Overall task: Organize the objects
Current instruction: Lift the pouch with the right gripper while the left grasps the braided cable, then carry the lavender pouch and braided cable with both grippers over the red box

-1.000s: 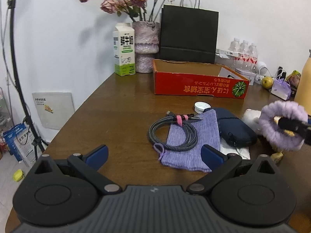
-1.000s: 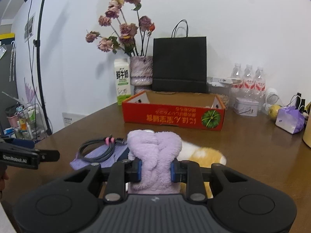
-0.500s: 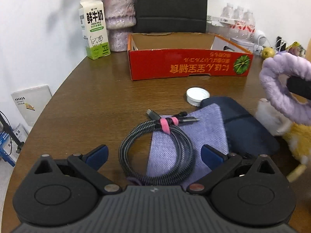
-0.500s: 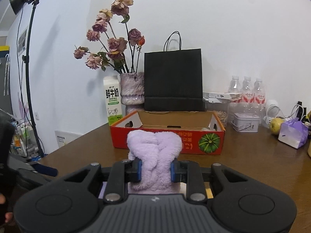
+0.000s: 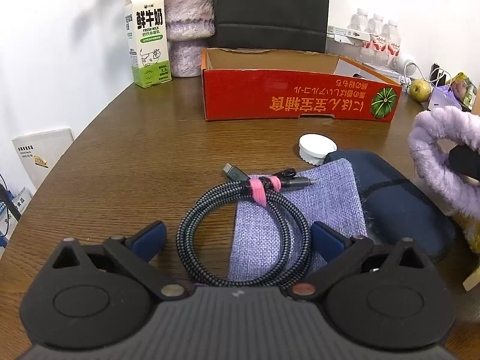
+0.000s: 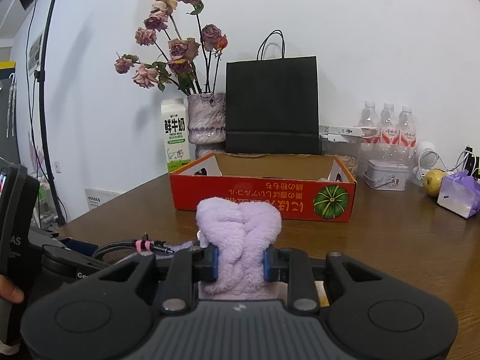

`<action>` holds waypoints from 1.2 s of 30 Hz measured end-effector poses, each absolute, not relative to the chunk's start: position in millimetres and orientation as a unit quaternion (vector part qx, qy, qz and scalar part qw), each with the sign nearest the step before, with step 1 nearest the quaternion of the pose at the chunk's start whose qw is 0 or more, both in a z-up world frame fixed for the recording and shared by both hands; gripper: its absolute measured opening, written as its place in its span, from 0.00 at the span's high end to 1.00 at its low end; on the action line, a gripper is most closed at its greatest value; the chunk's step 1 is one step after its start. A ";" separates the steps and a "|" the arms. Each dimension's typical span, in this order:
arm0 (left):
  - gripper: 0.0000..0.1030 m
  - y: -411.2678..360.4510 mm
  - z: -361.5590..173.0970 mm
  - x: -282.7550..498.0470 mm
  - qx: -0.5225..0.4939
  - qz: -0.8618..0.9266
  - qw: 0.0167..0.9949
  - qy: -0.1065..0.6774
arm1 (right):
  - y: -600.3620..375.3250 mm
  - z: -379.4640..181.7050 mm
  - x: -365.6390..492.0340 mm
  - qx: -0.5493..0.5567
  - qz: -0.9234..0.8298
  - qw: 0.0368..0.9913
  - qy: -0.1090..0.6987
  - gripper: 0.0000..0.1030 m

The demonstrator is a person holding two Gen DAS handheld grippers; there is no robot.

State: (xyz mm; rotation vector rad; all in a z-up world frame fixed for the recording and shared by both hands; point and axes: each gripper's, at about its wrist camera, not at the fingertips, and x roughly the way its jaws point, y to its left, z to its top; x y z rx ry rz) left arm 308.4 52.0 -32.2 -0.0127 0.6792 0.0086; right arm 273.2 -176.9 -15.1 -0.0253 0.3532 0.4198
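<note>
The coiled cable (image 5: 243, 231) is now framed between the wide-open left gripper (image 5: 237, 237); the purple scrunchie (image 6: 238, 240) is still pinched by the right gripper (image 6: 240, 262).

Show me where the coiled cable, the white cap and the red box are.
coiled cable (image 5: 240, 234): left wrist view, on the braided loop.
white cap (image 5: 316, 148): left wrist view, on its top face.
red box (image 6: 240, 189): right wrist view, on its front wall.
</note>
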 end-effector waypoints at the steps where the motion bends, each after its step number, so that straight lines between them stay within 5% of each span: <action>1: 0.00 52.0 -31.8 308.2 -0.006 0.004 0.942 0.335 | -177.0 -14.9 273.0 -0.013 0.207 0.963 0.175 0.76; 5: 0.12 48.4 -29.7 302.2 -0.006 0.003 0.946 0.323 | -176.5 -15.6 271.9 -0.015 0.207 0.963 0.174 0.76; 36: 0.14 40.7 -8.5 251.0 -0.034 0.095 0.973 0.207 | -173.7 -16.4 260.8 -0.026 0.197 0.969 0.145 0.76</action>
